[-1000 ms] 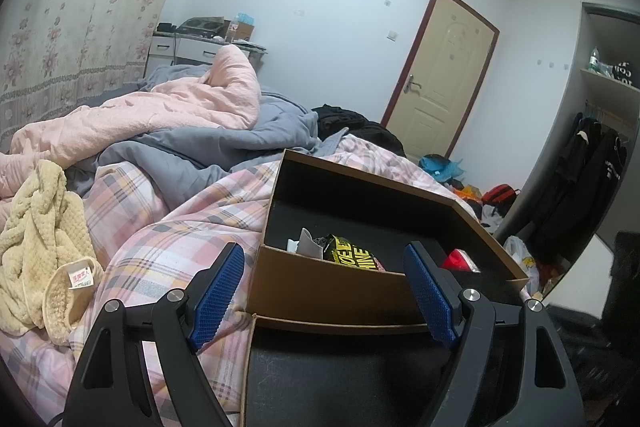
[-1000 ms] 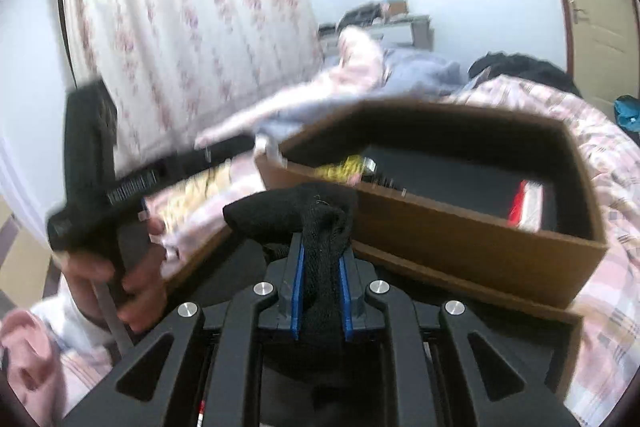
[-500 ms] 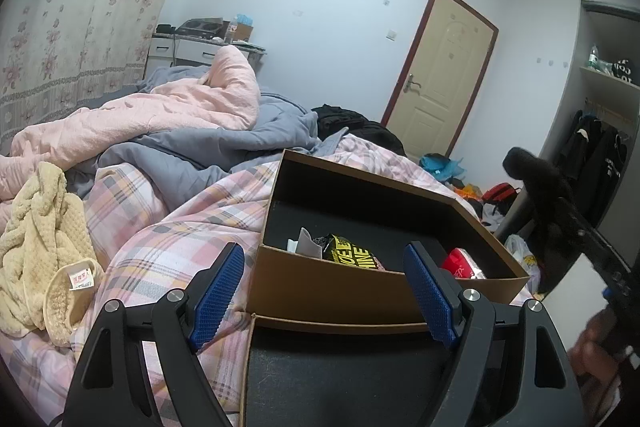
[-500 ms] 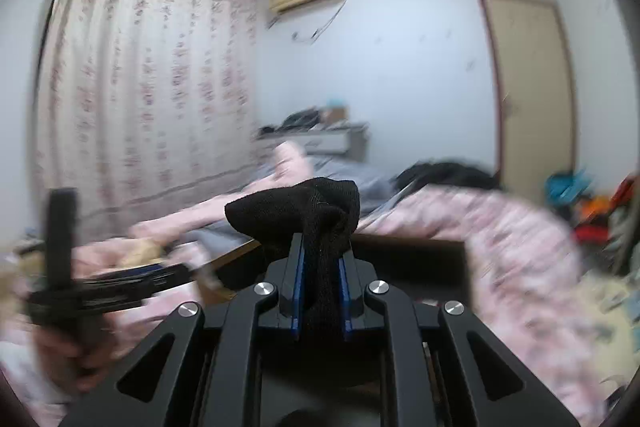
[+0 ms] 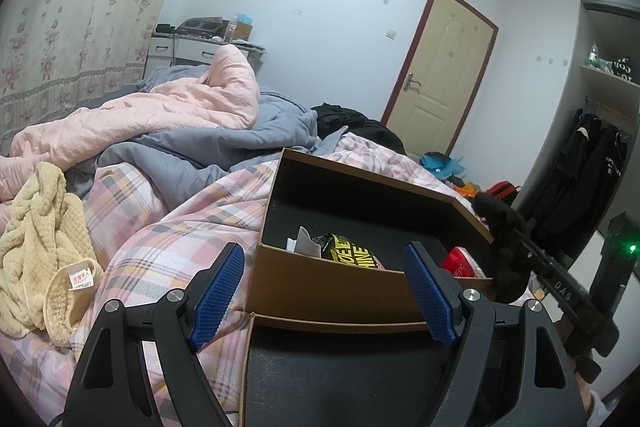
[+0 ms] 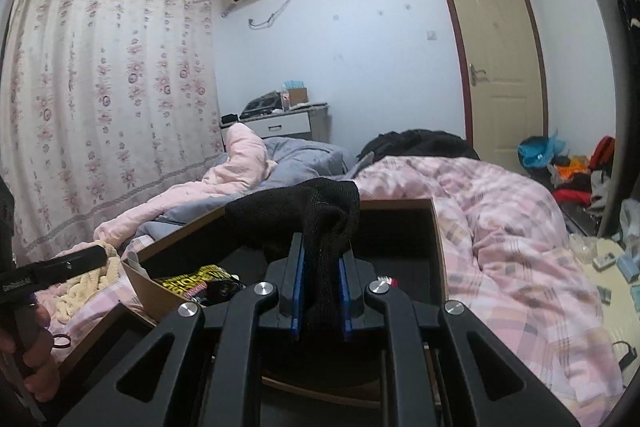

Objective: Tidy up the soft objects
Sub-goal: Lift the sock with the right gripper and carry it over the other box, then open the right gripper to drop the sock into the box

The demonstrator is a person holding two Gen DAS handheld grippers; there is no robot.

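Out to the left of the left gripper [image 5: 324, 283] a cream fleece garment [image 5: 38, 247] lies crumpled on the plaid bedspread [image 5: 168, 239], well apart from everything else and likely a soft thing yet to be sorted. That gripper's blue pads [image 5: 218, 285] stand wide apart with nothing between them, and it hangs where it did a second ago, framing the near wall of the brown cardboard box [image 5: 320, 283] just ahead of the jaws.

Inside the box, beyond the left pad, sit a white scrap and a black-and-yellow packet [image 5: 352, 253]; a red item [image 5: 460, 263] lies past the right pad.

Further right comes the change. The right gripper [image 6: 320, 293], clamped tight on a black sock [image 6: 316, 223], has swung down from pointing across the room and now has the box's dark interior directly ahead of its jaws. In the left view the sock [image 5: 500, 223] hovers at the box's right-hand corner, above the rim. I judge the sock is about to be dropped in; the release is what remains.

Little blocks it: the box wall [image 6: 438, 247] to the right of the jaws must be cleared, and the packet [image 6: 200, 279] occupies the left part of the floor. The sock's loose top flops over and could catch on the rim.
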